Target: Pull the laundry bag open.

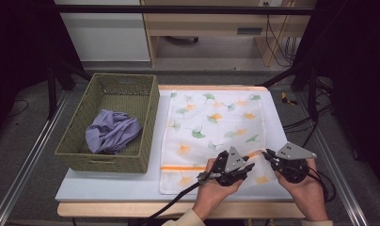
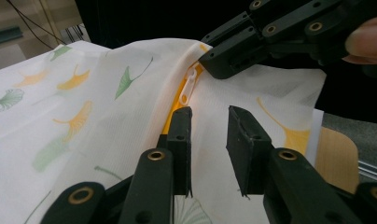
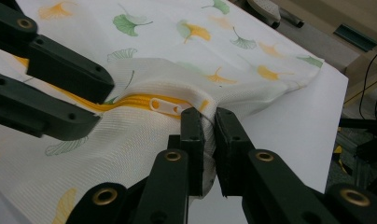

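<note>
A white cloth cover (image 1: pixel 211 117) printed with ginkgo leaves lies flat on the table, with an orange zipper (image 1: pixel 183 167) running along its near edge. The white zipper pull (image 2: pixel 189 84) (image 3: pixel 165 105) sits near the zipper's right end. My right gripper (image 1: pixel 269 154) (image 3: pixel 209 116) is shut on a raised fold of the cloth just past the pull. My left gripper (image 1: pixel 248 162) (image 2: pixel 209 116) points at the pull from the other side. Its jaws stand apart over the zipper, holding nothing. In the right gripper view the left gripper (image 3: pixel 100 105) straddles the zipper line.
A green woven basket (image 1: pixel 108 162) stands at the left of the white tabletop (image 1: pixel 108 186), with a crumpled lilac cloth (image 1: pixel 113 132) inside. The table's front edge runs just below the hands. Cables trail from both grippers toward the person.
</note>
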### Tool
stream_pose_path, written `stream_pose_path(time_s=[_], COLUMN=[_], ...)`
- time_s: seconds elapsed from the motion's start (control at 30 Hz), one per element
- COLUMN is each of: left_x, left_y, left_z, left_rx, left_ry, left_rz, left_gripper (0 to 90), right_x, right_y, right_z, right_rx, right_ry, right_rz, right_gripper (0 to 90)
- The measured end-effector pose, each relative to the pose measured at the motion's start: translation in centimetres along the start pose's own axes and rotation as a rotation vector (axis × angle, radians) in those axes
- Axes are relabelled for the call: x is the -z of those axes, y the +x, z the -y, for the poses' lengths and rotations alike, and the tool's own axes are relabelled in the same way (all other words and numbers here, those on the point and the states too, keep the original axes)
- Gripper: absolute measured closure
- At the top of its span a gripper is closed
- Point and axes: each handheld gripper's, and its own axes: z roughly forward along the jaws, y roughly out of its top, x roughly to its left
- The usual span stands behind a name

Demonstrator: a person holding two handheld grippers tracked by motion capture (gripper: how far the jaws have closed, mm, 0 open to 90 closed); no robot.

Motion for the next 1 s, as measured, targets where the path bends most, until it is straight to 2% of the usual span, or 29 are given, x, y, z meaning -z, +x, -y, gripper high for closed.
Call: stream_pose_path(time_s=[0.3,0.43,0.7,0.87,1.0], left_x=[-0.7,-1.0,-2.0,-1.8,-1.8], left_y=[0.5,0.9,1.2,0.8,0.3], left_z=[0.1,0.1,0.4,0.3,0.3], left_rx=[-0.001,0.012,0.016,-0.003,-0.018], left_ry=[0.026,0.044,0.061,0.06,0.071], left_rz=[-0.02,-0.042,-0.01,-0.017,-0.005], left_gripper=[69.8,69.6,71.5,72.6,73.3], right_x=[0.2,0.4,0.2,0.1,0.1], right_y=[0.4,0.5,0.6,0.6,0.6], right_z=[-0.4,-0.6,-0.5,-0.4,-0.4], right_rx=[0.02,0.031,0.022,0.027,0.027], right_ry=[-0.003,-0.005,0.004,0.017,0.013], right_rz=[-0.003,-0.005,-0.02,-0.008,-0.009], right_gripper=[83.0,83.7,84.2,84.2,84.2])
